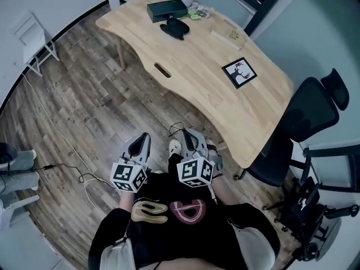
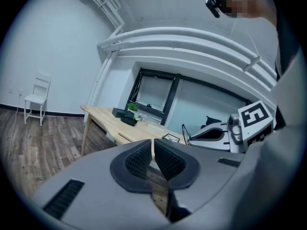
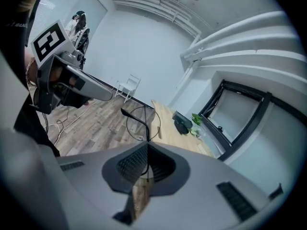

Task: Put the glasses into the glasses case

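Step in hand: carrying the glasses to the case.
- Right gripper (image 3: 145,152): pressed together, pinching the thin wire glasses (image 3: 134,117), held out over the wooden floor, short of the worktop (image 1: 197,83).
- Left gripper (image 2: 152,155): pads pressed together, nothing between them.
- Glasses case (image 1: 175,28): probably the dark oval at the worktop's far end, beside a black box (image 1: 167,9).

Next move, as judged: close the distance, then have the left gripper steady or open the case.
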Tool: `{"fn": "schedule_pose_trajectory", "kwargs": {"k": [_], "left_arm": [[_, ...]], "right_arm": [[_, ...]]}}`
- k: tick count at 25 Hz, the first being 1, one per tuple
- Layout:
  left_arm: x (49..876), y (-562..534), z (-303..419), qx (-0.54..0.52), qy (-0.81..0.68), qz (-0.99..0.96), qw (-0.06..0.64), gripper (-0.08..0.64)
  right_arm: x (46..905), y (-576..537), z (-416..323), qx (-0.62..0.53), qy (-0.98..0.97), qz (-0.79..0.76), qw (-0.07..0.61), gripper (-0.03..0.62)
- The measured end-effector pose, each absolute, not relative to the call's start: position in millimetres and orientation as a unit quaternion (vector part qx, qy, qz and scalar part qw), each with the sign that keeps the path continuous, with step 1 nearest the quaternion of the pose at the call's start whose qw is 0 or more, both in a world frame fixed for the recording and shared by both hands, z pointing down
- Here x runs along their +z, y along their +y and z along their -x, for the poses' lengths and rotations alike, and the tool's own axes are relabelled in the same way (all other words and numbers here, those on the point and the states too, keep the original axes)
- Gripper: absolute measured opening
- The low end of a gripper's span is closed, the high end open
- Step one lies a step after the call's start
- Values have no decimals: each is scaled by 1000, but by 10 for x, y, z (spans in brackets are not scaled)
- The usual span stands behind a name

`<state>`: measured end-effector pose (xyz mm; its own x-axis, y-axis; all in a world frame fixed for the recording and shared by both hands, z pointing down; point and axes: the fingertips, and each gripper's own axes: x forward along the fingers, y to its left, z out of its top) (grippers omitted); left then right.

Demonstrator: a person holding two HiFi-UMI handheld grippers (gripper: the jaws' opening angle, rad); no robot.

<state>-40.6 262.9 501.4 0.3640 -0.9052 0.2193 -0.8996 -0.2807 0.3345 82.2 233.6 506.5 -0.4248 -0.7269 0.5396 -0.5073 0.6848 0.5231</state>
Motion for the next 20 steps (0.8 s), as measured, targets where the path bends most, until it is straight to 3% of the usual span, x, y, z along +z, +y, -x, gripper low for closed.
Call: {"fn": "schedule_pose_trajectory", "kwargs": {"k": [20], "left_arm": [[4959, 1081, -43, -6, -599, -776, 197, 31]], "right_arm": [[5079, 654, -1080, -154, -858, -314, 377, 11]]}}
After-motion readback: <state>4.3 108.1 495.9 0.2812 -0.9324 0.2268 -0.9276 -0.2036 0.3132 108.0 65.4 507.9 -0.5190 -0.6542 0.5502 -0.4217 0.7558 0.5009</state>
